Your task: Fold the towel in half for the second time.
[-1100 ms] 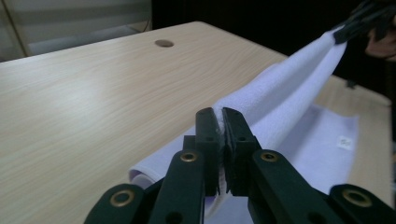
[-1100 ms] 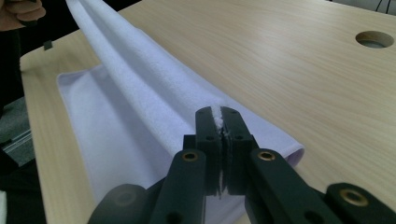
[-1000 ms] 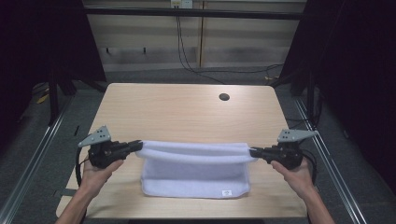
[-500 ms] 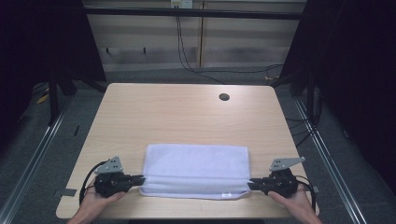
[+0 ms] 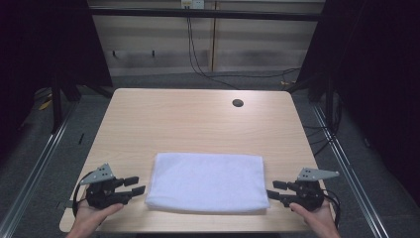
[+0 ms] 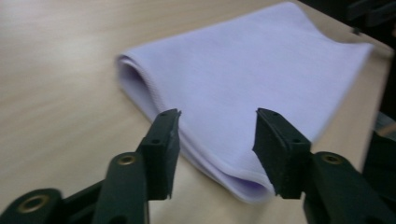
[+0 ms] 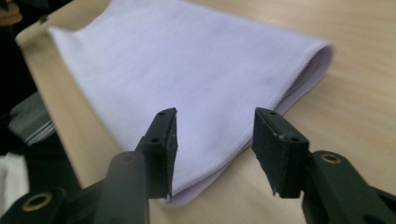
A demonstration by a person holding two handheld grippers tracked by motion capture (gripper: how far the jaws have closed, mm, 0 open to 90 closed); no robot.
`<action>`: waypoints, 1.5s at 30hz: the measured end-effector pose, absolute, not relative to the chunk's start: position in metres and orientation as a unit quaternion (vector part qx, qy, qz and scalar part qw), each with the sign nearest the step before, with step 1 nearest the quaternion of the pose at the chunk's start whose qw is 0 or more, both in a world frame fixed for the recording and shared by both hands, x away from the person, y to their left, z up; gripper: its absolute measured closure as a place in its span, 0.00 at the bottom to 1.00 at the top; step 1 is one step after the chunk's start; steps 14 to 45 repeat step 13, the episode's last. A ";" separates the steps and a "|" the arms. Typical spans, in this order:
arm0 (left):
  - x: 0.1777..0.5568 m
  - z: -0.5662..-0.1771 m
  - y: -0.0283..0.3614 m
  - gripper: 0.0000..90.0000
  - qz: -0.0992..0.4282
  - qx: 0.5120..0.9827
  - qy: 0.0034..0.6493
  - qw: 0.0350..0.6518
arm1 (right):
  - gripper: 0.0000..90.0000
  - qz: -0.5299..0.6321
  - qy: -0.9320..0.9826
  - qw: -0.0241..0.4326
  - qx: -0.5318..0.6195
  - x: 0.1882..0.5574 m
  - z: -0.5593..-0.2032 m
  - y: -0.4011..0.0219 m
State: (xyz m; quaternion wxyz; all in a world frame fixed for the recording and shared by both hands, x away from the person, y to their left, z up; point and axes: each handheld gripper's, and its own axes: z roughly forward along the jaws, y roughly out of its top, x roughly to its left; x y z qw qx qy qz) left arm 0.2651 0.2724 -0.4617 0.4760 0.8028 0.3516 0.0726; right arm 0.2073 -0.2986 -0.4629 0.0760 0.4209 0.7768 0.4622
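Observation:
A white folded towel (image 5: 207, 181) lies flat near the front edge of the wooden table (image 5: 198, 124). My left gripper (image 5: 134, 185) rests open just off the towel's left end, nothing between its jaws. My right gripper (image 5: 274, 190) is open just off the towel's right end, also holding nothing. In the left gripper view the towel (image 6: 243, 88) shows its folded edge and near corner beyond the open left gripper (image 6: 217, 135). The right gripper view shows the towel (image 7: 187, 70) with its near corner between the open right gripper (image 7: 215, 135) jaws.
A round cable hole (image 5: 237, 103) sits in the table near its far right. Metal rails run along the floor on both sides of the table. Cables hang against the back wall.
Both grippers lowered the towel's raised edge toward the front, folding it flat. They then let go, opened and drew slightly outward from its ends.

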 end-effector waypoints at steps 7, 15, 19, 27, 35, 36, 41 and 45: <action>0.288 -0.480 0.287 0.35 0.080 0.775 0.429 0.457 | 0.44 0.474 0.734 0.141 0.465 0.222 -0.468 -0.322; 0.284 -0.479 0.295 0.27 0.093 0.764 0.436 0.466 | 0.36 0.460 0.718 0.171 0.493 0.221 -0.473 -0.331; 0.284 -0.479 0.295 0.27 0.093 0.764 0.436 0.466 | 0.36 0.460 0.718 0.171 0.493 0.221 -0.473 -0.331; 0.284 -0.479 0.295 0.27 0.093 0.764 0.436 0.466 | 0.36 0.460 0.718 0.171 0.493 0.221 -0.473 -0.331; 0.284 -0.479 0.295 0.27 0.093 0.764 0.436 0.466 | 0.36 0.460 0.718 0.171 0.493 0.221 -0.473 -0.331; 0.284 -0.479 0.295 0.27 0.093 0.764 0.436 0.466 | 0.36 0.460 0.718 0.171 0.493 0.221 -0.473 -0.331; 0.284 -0.479 0.295 0.27 0.093 0.764 0.436 0.466 | 0.36 0.460 0.718 0.171 0.493 0.221 -0.473 -0.331; 0.284 -0.479 0.295 0.27 0.093 0.764 0.436 0.466 | 0.36 0.460 0.718 0.171 0.493 0.221 -0.473 -0.331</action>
